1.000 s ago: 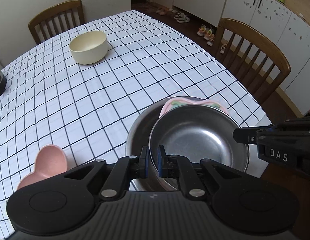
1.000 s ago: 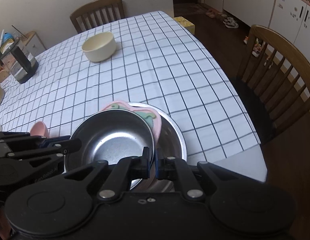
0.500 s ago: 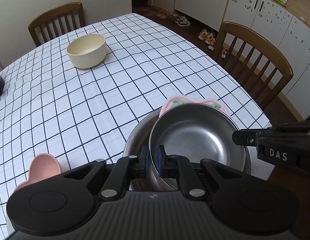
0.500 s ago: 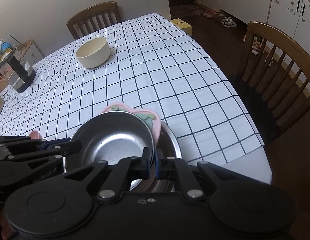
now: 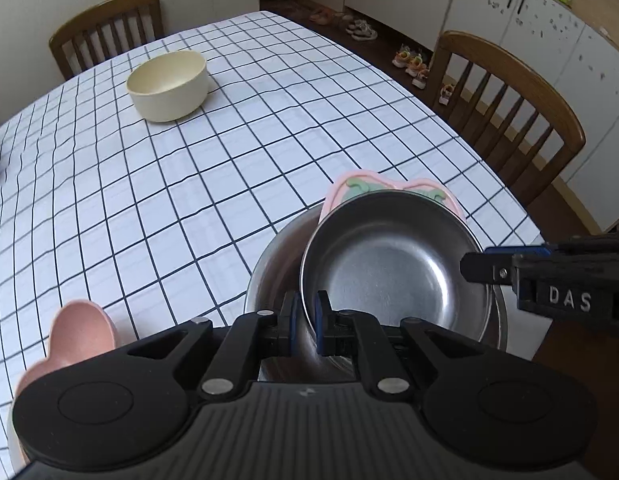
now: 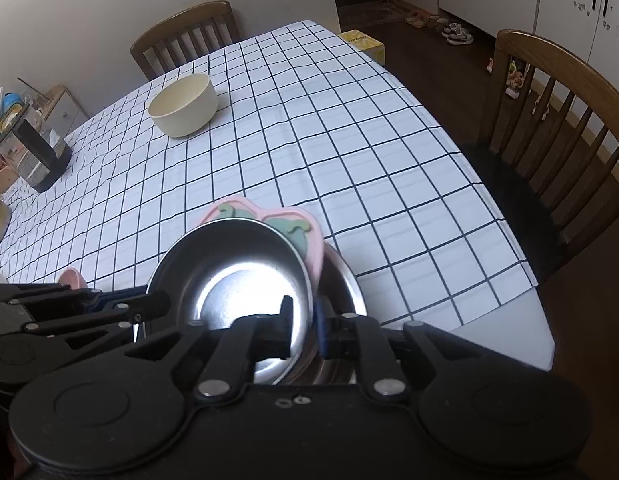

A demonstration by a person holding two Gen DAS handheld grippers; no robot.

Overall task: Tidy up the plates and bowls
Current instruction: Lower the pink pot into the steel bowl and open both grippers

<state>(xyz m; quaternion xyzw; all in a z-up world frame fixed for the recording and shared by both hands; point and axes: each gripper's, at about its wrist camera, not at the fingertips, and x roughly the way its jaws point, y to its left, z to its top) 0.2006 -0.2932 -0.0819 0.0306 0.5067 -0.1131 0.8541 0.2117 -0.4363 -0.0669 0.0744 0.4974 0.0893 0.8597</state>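
A small steel bowl [image 5: 393,264] sits tilted inside a larger steel bowl [image 5: 277,264] at the table's near right corner, with a pink plate [image 5: 349,184] bearing green shapes under its far rim. My left gripper [image 5: 303,312] is shut on the small bowl's near-left rim. My right gripper [image 6: 303,320] grips the same bowl's [image 6: 237,280] right rim; it shows in the left wrist view [image 5: 475,270]. A cream bowl [image 5: 169,84] stands far across the table, also in the right wrist view [image 6: 184,109]. A pink heart-shaped dish [image 5: 75,336] lies near left.
The checked tablecloth [image 5: 229,152] covers the table. Wooden chairs stand at the far end [image 5: 105,28] and the right side [image 5: 509,104]. A dark metal container [image 6: 39,152] stands at the table's left edge. The table's near right edge [image 6: 505,320] is close to the bowls.
Both grippers have risen with the small steel bowl, so the table looks farther away. The grips on the rim are unchanged.
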